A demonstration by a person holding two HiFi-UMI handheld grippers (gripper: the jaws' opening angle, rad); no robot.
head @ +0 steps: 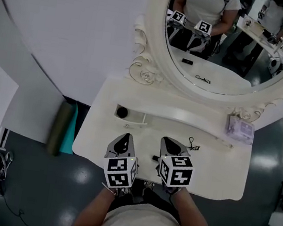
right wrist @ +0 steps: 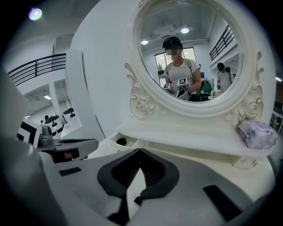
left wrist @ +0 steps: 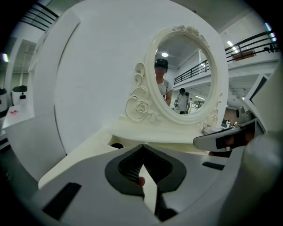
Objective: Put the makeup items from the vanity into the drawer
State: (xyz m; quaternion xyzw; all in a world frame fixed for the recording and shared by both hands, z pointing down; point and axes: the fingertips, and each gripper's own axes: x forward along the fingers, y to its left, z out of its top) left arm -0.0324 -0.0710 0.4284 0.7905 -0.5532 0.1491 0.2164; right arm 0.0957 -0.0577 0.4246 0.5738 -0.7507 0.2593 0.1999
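My left gripper [head: 126, 135] and right gripper [head: 167, 139] hover side by side over the front of the white vanity top [head: 102, 130], both shut with nothing clamped. In the left gripper view the jaw tips [left wrist: 143, 145] meet, and a small reddish spot that I cannot identify shows through the slit. The right gripper's tips [right wrist: 140, 150] meet too. A small black item [head: 155, 157] lies on the top between the two grippers. A black wiry tool [head: 193, 144] lies just right of my right gripper. A round black thing [head: 122, 112] sits in the small open compartment [head: 136, 116] at the shelf's left end.
A big oval mirror [head: 231, 39] in an ornate white frame stands behind the raised shelf [head: 192, 124]. A pale purple packet [head: 241, 128] rests at the shelf's right end. A white wall panel runs along the left, with a green roll [head: 60, 126] on the floor beside the table.
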